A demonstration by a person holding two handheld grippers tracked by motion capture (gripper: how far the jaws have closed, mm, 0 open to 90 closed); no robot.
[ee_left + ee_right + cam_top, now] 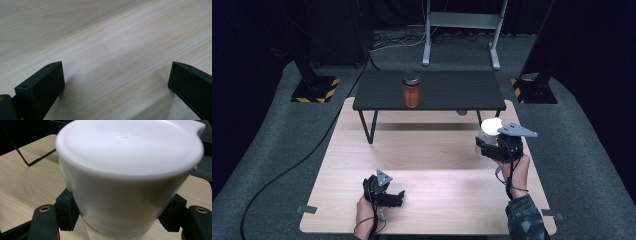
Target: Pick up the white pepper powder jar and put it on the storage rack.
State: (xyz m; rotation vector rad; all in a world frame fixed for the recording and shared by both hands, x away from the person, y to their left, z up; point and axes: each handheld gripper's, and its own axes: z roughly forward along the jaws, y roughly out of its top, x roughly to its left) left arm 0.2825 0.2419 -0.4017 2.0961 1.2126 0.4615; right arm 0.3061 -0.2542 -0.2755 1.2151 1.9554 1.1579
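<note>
While upright, lid up, white-lidded jar (130,177) sits in right tool (498,146)

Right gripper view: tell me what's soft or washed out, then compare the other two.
Right gripper view: the white lid is bright and slightly blurred. Left gripper view: the table grain is softer far off. High view: dim, dark surroundings; the orange jar is small and grainy.

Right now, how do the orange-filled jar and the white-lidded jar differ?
The glass jar with orange contents stands free on the low black shelf; the white-lidded clear jar is clamped in the right gripper nearer the person. The first has a dark lid, the second white. Both are upright.
</note>
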